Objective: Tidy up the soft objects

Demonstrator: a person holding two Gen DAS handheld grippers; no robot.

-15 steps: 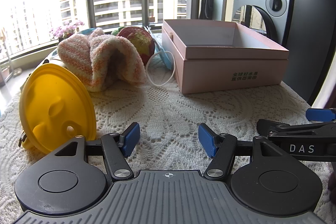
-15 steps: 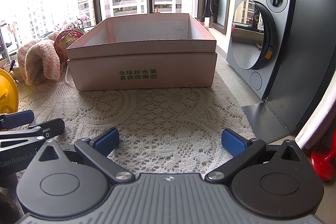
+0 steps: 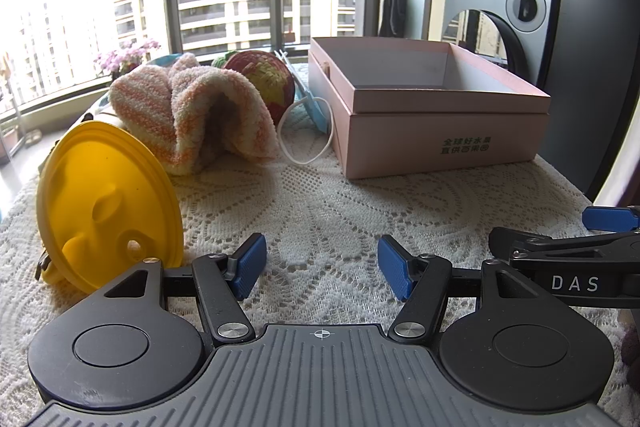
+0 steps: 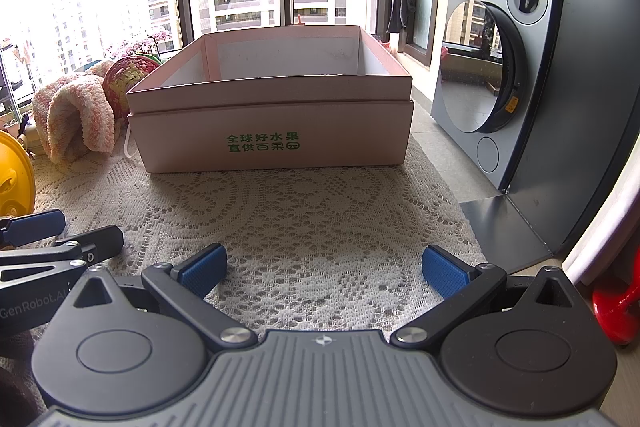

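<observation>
We hold the left hand-held gripper point(image 3: 322, 261) tilted downward, jaws parted partway, nothing between the blue pads point(image 3: 250, 261). Our right hand-held gripper point(image 4: 324, 271) sits just beside it, also angled down, jaws spread wide and empty. Both hover low, side by side.

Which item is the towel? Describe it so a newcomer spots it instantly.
Find the open pink cardboard box on the white lace tablecloth. Left of it, past a red-and-yellow woven ball, lies the crumpled fluffy towel. It alone is fuzzy, with orange and cream stripes.
</observation>
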